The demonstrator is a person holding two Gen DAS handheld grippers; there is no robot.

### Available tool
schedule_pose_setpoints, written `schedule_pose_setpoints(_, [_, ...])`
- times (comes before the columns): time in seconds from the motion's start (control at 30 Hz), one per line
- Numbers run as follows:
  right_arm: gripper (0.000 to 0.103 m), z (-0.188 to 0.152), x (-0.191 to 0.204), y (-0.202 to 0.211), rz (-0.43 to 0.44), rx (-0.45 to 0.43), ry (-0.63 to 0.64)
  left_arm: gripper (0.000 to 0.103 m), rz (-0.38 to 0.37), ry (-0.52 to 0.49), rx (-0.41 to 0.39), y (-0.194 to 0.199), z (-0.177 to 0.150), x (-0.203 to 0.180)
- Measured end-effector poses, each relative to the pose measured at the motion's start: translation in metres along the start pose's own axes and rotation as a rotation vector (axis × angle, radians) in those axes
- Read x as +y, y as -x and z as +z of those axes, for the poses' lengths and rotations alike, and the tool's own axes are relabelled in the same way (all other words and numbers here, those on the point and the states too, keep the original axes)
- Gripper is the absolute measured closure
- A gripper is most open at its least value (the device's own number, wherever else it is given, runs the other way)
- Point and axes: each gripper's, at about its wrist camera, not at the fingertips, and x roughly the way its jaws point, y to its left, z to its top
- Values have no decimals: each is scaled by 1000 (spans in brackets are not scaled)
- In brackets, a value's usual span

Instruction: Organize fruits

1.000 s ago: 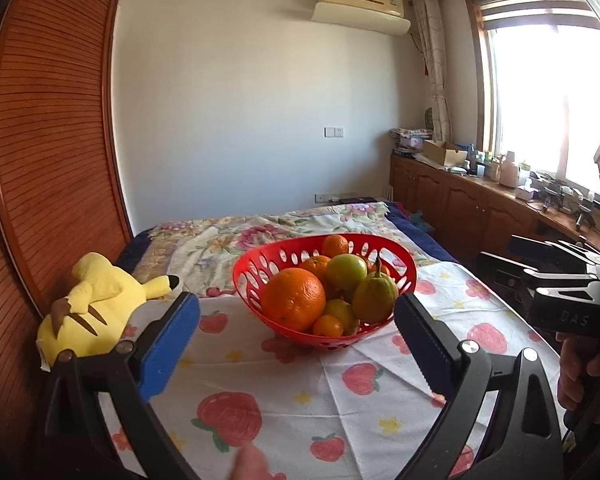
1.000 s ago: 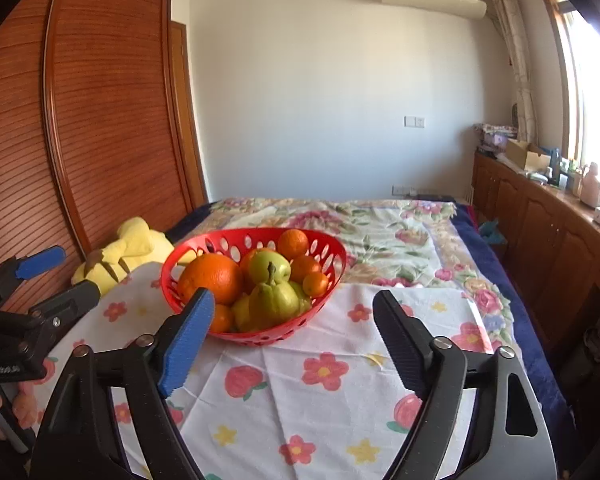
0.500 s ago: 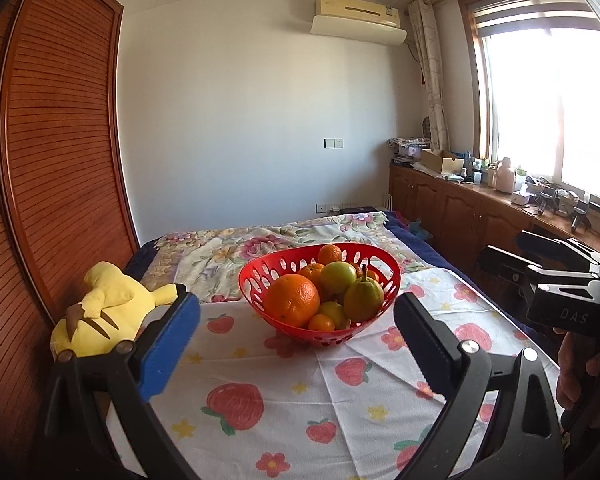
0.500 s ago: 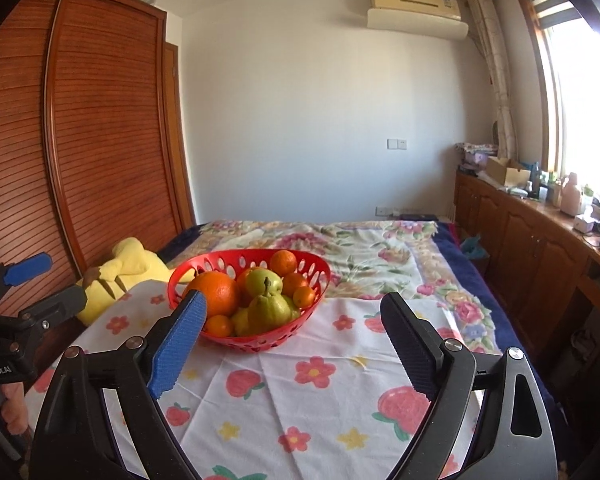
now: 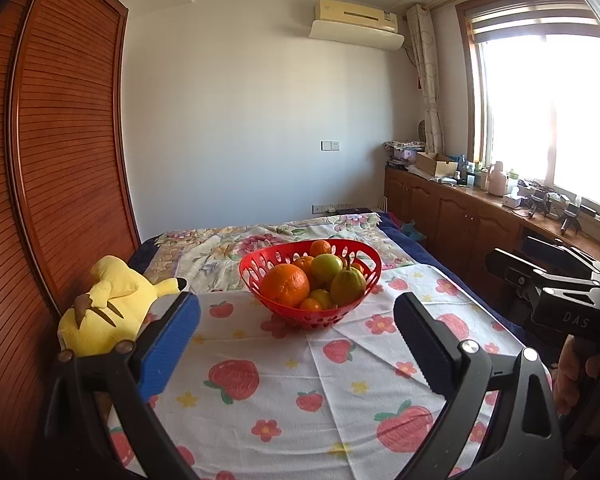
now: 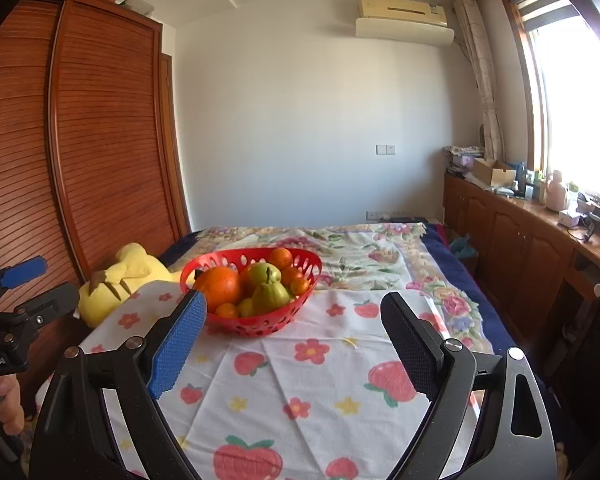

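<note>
I have two wrist fisheye views, both facing forward along their own fingers and tilted slightly downward across the cloth-covered surface [image 5: 284,384] toward the far white wall. The left wrist view sits to the left and sees the right gripper [image 5: 540,276] at its right edge. The right wrist view sits to the right and sees the left gripper [image 6: 28,280] at its left edge. Both stand back from the red basket [image 5: 260,264], which lies near mid-frame beyond the fingertips. Shared: basket, yellow plush toy [image 6: 128,276], wardrobe [image 6: 100,120], air conditioner [image 5: 356,20], window-side cabinets [image 6: 508,236].
</note>
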Motion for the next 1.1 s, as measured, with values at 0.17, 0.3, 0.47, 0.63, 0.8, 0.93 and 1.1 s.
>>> schedule_pose_setpoints(0.17, [12, -6, 1, 14, -1, -7, -10, 5, -2, 7, 6, 11, -7, -4])
schedule_pose_setpoints(0.3, [12, -9, 2, 22, -14, -14, 1, 5, -2, 25, 11, 15, -13, -1])
schedule_pose_setpoints(0.47, [12, -10, 4, 25, -18, -14, 9, 5, 7, 41, 17, 17, -17, 5])
schedule_pose_setpoints(0.63, [12, -11, 7, 26, -17, -15, 12, 5, 16, 42, 20, 17, -18, 8])
schedule_pose_setpoints(0.8, [12, -11, 8, 26, -13, -14, 14, 5, 19, 45, 22, 17, -18, 11])
schedule_pose_setpoints(0.93, [12, -11, 8, 26, -14, -13, 17, 5, 19, 53, 24, 18, -20, 13])
schedule_pose_setpoints(1.1, [12, -12, 9, 27, -12, -13, 14, 5, 21, 50, 26, 18, -20, 14])
